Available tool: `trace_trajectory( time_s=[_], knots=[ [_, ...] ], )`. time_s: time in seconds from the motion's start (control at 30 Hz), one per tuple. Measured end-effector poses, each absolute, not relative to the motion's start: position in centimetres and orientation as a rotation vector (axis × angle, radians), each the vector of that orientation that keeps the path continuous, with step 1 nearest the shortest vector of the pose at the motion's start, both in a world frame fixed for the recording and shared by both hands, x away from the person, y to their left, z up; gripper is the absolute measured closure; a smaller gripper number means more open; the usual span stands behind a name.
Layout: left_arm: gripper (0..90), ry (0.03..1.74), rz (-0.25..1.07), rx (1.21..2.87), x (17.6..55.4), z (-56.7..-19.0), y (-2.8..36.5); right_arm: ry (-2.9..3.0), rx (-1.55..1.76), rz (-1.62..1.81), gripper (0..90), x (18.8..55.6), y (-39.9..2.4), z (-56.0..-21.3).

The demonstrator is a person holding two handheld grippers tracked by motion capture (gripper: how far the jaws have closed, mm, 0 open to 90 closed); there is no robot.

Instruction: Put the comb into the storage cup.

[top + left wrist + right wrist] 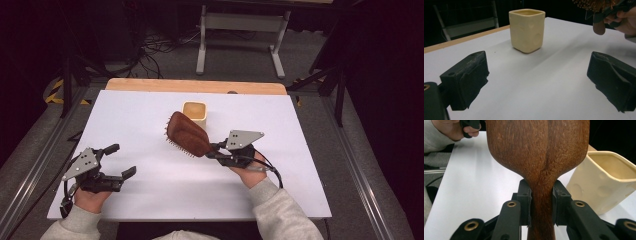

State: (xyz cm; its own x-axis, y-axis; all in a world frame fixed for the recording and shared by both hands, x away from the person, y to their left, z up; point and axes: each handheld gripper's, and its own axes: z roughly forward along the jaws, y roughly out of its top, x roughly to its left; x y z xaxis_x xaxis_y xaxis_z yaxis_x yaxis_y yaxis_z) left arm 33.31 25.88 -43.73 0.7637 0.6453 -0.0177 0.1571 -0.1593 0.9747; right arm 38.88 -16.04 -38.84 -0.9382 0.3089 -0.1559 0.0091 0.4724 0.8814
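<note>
High view: right gripper (216, 150) clamped on the brush (187, 134) handle, brush up off the white table (150, 175), bristles down, just by the cup (195, 111). Left gripper (121, 159) wide apart, holding nothing, low at the left.

Left gripper view: two black jaws spread wide over bare table, cup (526, 30) ahead, brush (596, 5) up in the far corner.

Right gripper view: jaws squeezing the thin brown neck of the brush (537, 150), cup (605, 178) close beside.
</note>
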Motion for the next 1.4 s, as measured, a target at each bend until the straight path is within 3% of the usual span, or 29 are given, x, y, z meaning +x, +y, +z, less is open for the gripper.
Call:
trace_trajectory(
  time_s=[0.77,1.4],
  knots=[
    [0.3,0.562,0.309,1.73,34.7,-40.7,23.1,2.395,0.329,1.496,72.7,38.3,-16.2,-40.7],
    [0.2,0.479,0.25,1.709,36.5,-36.6,16.4,2.357,0.354,1.473,72.7,38.3,-16.2,-41.0]
  ],
)
